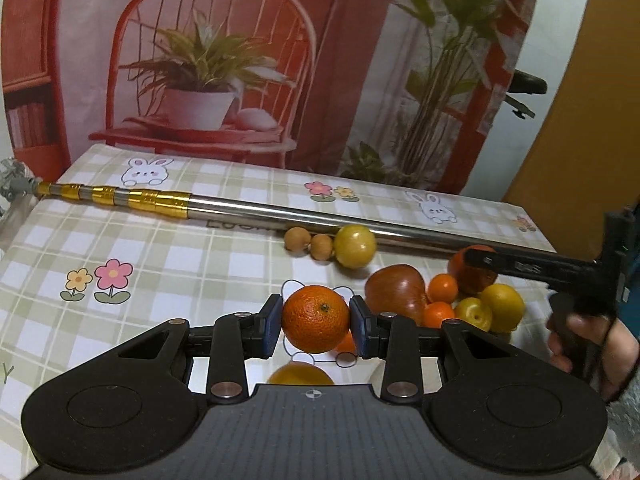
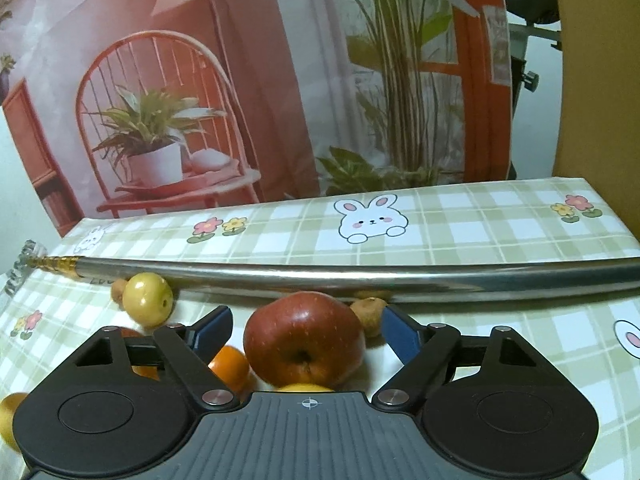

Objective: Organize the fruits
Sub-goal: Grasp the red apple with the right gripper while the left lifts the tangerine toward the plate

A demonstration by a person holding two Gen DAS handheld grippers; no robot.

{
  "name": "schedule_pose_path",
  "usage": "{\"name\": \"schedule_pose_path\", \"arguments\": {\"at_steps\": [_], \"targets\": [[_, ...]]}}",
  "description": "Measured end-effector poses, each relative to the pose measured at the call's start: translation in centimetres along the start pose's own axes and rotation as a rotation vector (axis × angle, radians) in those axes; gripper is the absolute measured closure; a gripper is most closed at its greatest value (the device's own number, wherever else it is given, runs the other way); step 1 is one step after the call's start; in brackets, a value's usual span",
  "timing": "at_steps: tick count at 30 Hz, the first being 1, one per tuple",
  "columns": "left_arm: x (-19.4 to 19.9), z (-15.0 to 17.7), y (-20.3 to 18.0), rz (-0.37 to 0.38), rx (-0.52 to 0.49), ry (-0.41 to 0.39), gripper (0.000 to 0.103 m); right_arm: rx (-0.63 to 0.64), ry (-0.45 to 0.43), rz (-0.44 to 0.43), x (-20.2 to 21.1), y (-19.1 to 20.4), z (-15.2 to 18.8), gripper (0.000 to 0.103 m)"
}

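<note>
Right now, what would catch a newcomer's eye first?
The orange clamped between the left gripper's blue fingers, lifted above the checked cloth. Next, the red apple between the right gripper's open fingers. Behind both, a long steel pole lies across the table.

My left gripper (image 1: 316, 326) and right gripper (image 2: 307, 330): matte black linkages, silver rivets, blue finger pads (image 1: 273, 326), ribbed grey base marked with a crosshair
</note>
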State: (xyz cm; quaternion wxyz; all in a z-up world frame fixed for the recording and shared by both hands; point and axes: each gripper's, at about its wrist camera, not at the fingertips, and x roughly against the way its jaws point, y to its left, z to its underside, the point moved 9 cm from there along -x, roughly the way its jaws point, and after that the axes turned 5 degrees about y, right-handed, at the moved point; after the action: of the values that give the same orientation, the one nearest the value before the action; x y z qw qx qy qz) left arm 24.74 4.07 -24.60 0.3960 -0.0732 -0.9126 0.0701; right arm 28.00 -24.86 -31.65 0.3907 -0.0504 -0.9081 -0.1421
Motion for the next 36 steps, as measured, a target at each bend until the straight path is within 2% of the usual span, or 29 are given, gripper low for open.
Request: {"name": "schedule_pose_path", "arguments": {"at_steps": [2,14,19,27,31,36], "targets": [[0.2,0.3,-0.1,0.005,-0.008,-0.003,0.065,-0.005,0.019,0.005,-0.7,0.1,0.2,0.033],[0.7,1.0,-0.9,0.026,-0.026,-0.010,0.065,-0.041,0.037,0.015,-1.3,-0.1,0.9,0.036],[1.4,1.1,-1.5,0.040,-0.051,-0.023,0.065,-0.057,-0.018,-0.002,1.4,-0.3,0.3,0.036],[2.3,2.4,-3.1,0.058,-0.103,-0.022,0.065,0.014,-0.085,-0.044,7.8,2.0,0.6,0.036],[2.5,3.4,-3.8,0.056,-0.134,-0.008,0.065,0.027,-0.056,-0.071,10.4,3.2,2.6,0.036],[2.1,5.0,-4.6,0.062,-0.160,0.017,0.065,0.021,0.022,-0.088,12.1,4.1,6.2,0.036]]}}
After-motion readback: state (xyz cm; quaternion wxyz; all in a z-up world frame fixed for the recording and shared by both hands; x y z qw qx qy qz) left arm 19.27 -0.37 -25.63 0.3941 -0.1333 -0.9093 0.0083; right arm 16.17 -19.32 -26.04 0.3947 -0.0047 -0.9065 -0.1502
